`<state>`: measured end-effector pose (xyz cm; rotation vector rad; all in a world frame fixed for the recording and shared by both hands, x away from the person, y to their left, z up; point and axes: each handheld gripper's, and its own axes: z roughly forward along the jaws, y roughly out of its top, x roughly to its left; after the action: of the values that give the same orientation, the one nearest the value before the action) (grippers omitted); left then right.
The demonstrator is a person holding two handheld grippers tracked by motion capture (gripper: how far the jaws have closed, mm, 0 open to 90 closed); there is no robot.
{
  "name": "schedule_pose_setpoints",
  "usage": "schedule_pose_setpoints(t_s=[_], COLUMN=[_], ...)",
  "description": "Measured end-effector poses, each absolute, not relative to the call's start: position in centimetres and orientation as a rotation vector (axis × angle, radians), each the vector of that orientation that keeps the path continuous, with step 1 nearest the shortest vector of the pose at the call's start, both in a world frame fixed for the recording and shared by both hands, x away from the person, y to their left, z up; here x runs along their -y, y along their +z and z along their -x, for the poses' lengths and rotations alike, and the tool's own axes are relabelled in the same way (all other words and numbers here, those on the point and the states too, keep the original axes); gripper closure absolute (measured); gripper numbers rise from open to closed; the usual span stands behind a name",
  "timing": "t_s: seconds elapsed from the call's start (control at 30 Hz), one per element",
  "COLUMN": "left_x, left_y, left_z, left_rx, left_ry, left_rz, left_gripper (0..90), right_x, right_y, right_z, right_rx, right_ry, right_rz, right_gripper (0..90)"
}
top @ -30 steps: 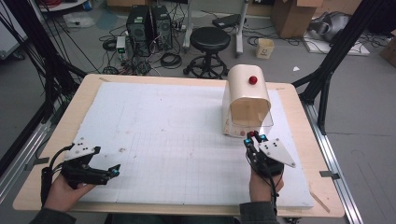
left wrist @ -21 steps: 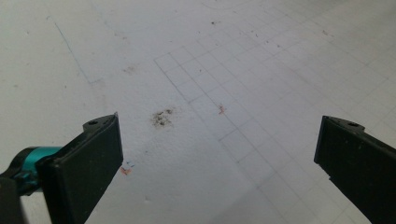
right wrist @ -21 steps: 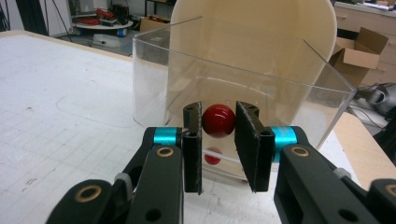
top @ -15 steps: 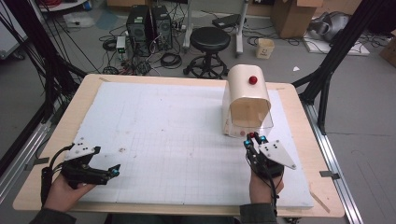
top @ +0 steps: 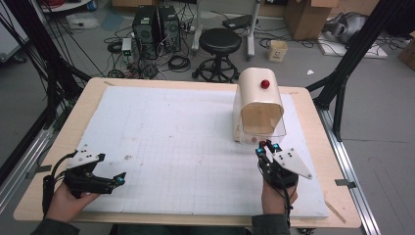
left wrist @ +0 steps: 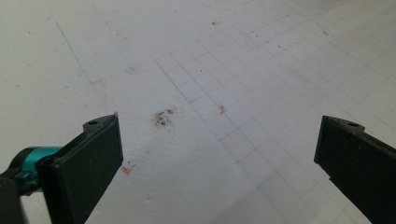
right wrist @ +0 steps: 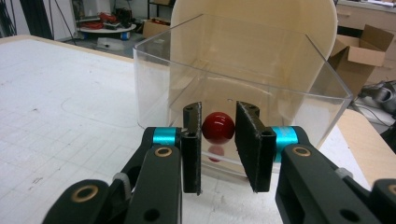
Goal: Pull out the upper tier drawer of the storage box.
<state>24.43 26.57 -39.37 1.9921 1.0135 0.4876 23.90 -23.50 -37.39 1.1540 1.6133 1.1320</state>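
The right claw [top: 267, 145] is seen held at the near face of the box [top: 259, 105] on the right side of the worktop [top: 171, 127], its jaws drawn narrow around the low red knob [right wrist: 218, 127] on the clear front [right wrist: 261, 70]. From the right gripper view the right claw [right wrist: 218, 109] is shown with a pad on either side of the ball, and both appear to touch it, so the knob is judged to be gripped. Against the high views from the last second almost nothing has been moved: the claw has been kept at the same spot in front of the box, the box has not been shifted, and the clear front is still closed under the cream hood. This is read as a grip that has been settled rather than a pull that has been begun; the opening of the front is not yet done. A second red knob [top: 265, 83] is carried on top of the hood and is left untouched. The left claw [top: 115, 178] is held well apart from the box at the near left corner, and in the left gripper view it [left wrist: 219, 122] is shown spread wide over bare, faintly gridded board, with nothing between its jaws. A straight draw toward the person is judged to be called for next, with the box liable to slide if it is not steadied.
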Motion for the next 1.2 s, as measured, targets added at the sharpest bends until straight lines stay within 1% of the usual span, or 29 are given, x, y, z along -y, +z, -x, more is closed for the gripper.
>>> schedule_pose_setpoints(t_s=[0.4,0.47,0.57,0.63,0.83,0.87,0.9,0.93,0.97,1.07,1.2], left_x=[-26.4,-26.4,-26.3,-26.3,-26.2,-26.2,-26.2,-26.1,-26.1,-26.1,-26.2], left_y=[-39.4,-39.4,-39.4,-39.4,-39.4,-39.4,-39.4,-39.4,-39.4,-39.5,-39.5], left_z=[-24.6,-24.6,-24.7,-24.7,-24.8,-24.8,-24.8,-24.7,-24.7,-24.8,-24.8], left_rx=[-1.011,-1.010,-1.013,-1.012,-1.010,-1.007,-1.007,-1.010,-1.010,-1.012,-1.010], left_ry=[0.482,0.481,0.480,0.477,0.478,0.476,0.476,0.472,0.472,0.469,0.465], left_rz=[-1.993,-1.995,-1.990,-1.990,-1.993,-1.997,-1.997,-1.992,-1.992,-1.987,-1.988], left_gripper=[1.7,1.7,1.7,1.7,1.7,1.7,1.7,1.7,1.7,1.7,1.7], right_x=[24.1,24.4,24.6,25.0,25.4,25.6,25.6,25.8,25.8,26.3,26.8], right_y=[-37.4,-37.3,-37.3,-37.3,-37.4,-37.4,-37.4,-37.4,-37.4,-37.4,-37.5], right_z=[-23.3,-23.1,-23.0,-22.8,-22.5,-22.3,-22.3,-22.3,-22.3,-22.3,-22.7], right_rx=[-1.614,-1.617,-1.624,-1.634,-1.658,-1.664,-1.664,-1.672,-1.672,-1.693,-1.735], right_ry=[1.142,1.150,1.154,1.159,1.169,1.179,1.179,1.190,1.190,1.207,1.217], right_rz=[-1.151,-1.149,-1.151,-1.147,-1.142,-1.146,-1.146,-1.150,-1.150,-1.147,-1.152], right_gripper=[69.8,66.5,65.1,62.6,60.3,57.5,57.5,54.2,54.2,45.9,31.5])
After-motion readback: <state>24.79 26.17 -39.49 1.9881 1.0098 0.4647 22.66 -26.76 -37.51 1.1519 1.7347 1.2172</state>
